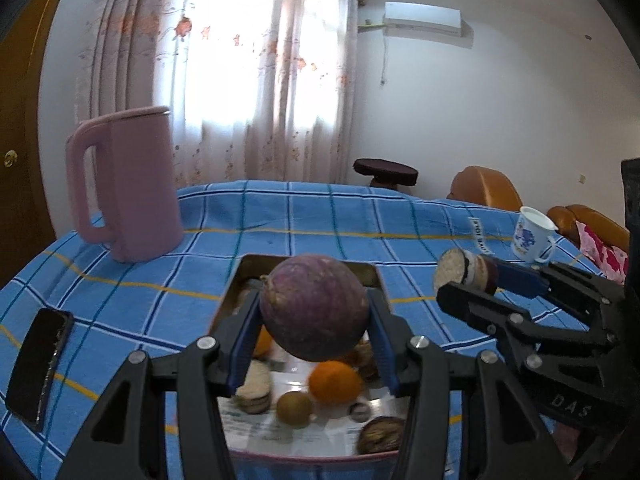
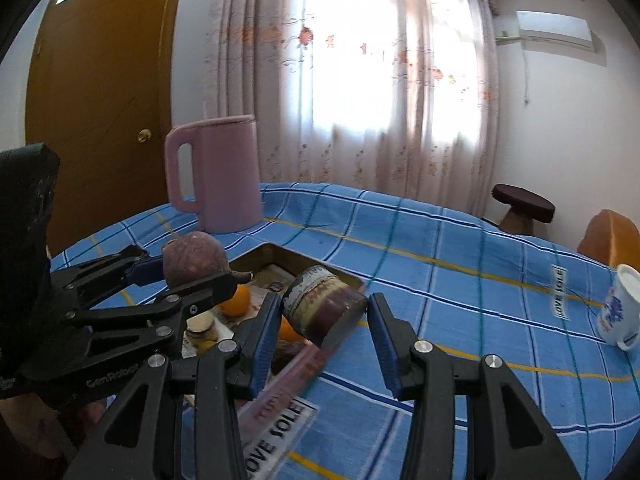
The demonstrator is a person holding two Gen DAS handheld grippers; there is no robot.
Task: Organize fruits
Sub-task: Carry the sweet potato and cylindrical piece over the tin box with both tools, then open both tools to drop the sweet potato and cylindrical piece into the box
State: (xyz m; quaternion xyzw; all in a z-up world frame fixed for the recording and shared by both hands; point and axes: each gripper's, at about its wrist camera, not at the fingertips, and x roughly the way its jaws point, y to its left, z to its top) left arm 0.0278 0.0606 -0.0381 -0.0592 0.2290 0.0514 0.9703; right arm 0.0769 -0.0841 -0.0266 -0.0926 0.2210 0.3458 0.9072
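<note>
My left gripper (image 1: 314, 300) is shut on a round purple fruit (image 1: 314, 312), which hangs over an open metal tray (image 1: 236, 280) on the blue checked cloth. In the tray lie an orange (image 1: 334, 384), a small brown fruit (image 1: 294, 408) and several cut pieces. My right gripper (image 2: 325, 304) is shut on a stubby purple cut piece (image 2: 324, 306) with a pale cut face, just right of the tray (image 2: 288, 258). The left wrist view shows the right gripper (image 1: 468, 280) holding that piece (image 1: 450, 270) to the tray's right. In the right wrist view, the left gripper (image 2: 188, 276) carries the round fruit (image 2: 192, 256).
A pink jug (image 1: 128, 188) stands at the back left of the table. A black phone (image 1: 38, 364) lies near the left edge. A white mug (image 1: 530, 236) with blue print sits at the right. Beyond the table are a dark stool (image 1: 386, 172) and orange chairs (image 1: 486, 186).
</note>
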